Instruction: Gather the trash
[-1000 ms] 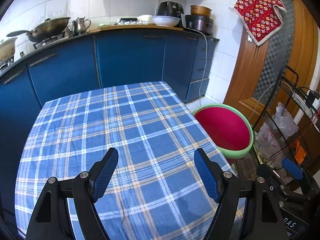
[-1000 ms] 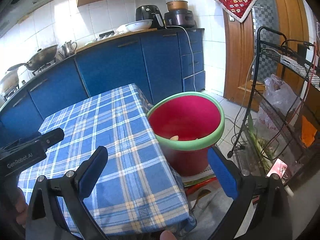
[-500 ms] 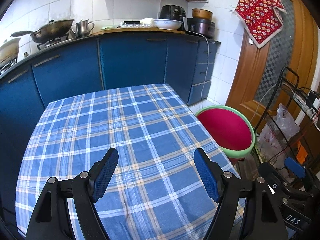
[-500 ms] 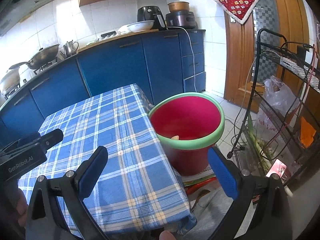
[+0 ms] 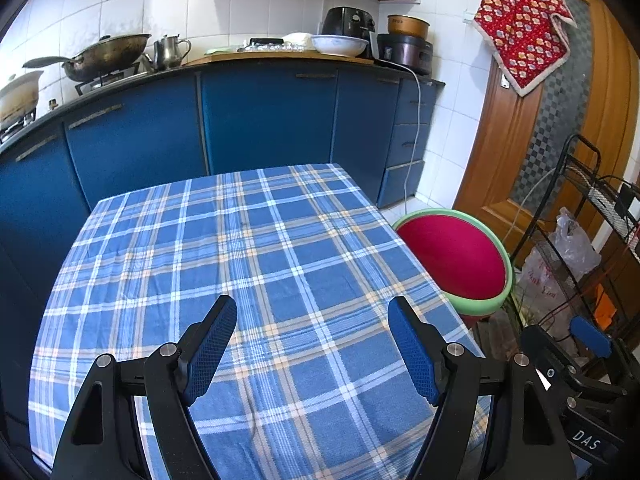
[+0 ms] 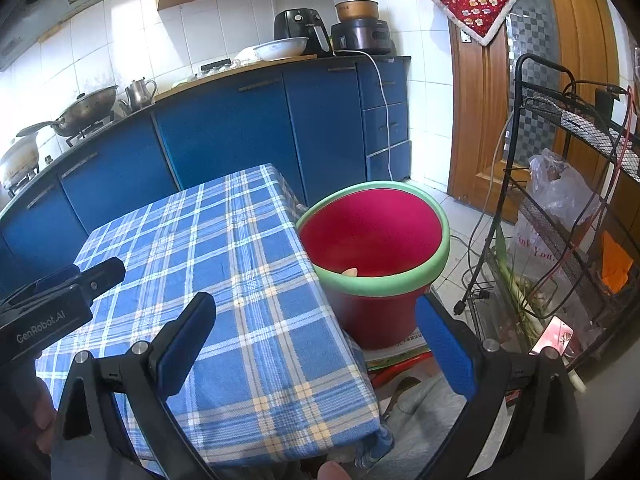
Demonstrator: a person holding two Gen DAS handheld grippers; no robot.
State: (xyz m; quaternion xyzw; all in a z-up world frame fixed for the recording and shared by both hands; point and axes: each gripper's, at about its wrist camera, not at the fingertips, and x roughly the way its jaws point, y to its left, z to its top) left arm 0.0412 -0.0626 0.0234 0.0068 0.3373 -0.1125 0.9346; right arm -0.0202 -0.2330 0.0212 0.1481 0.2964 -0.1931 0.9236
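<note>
Blue checked cloth covers the table (image 5: 256, 264) in the left wrist view, and the left gripper (image 5: 312, 344) hangs over the near edge with its jaws spread wide and nothing between them. Past the table's right edge stands the red bin (image 5: 456, 260) with a green rim, on the floor just beside the table; from here its inside looks bare. Blue cabinets (image 5: 264, 120) run close along the far edge, with a wok (image 5: 108, 54) and a kettle (image 5: 170, 52) on the counter. A wire rack (image 5: 592, 216) crowds the space right of the bin, and the right gripper (image 5: 588, 340) shows at the lower right. In the right wrist view, the right gripper (image 6: 316, 344) straddles the table's (image 6: 224, 264) near right corner, jaws wide apart and holding nothing. This angle looks into the bin (image 6: 376, 232), where a pale scrap (image 6: 351, 272) lies against the near inner wall. Books or papers (image 6: 400, 346) sit under the bin, the rack (image 6: 560, 208) and a plastic bag (image 6: 556, 196) stand to its right, and the left gripper (image 6: 60, 300) reaches over the table's left edge.
</note>
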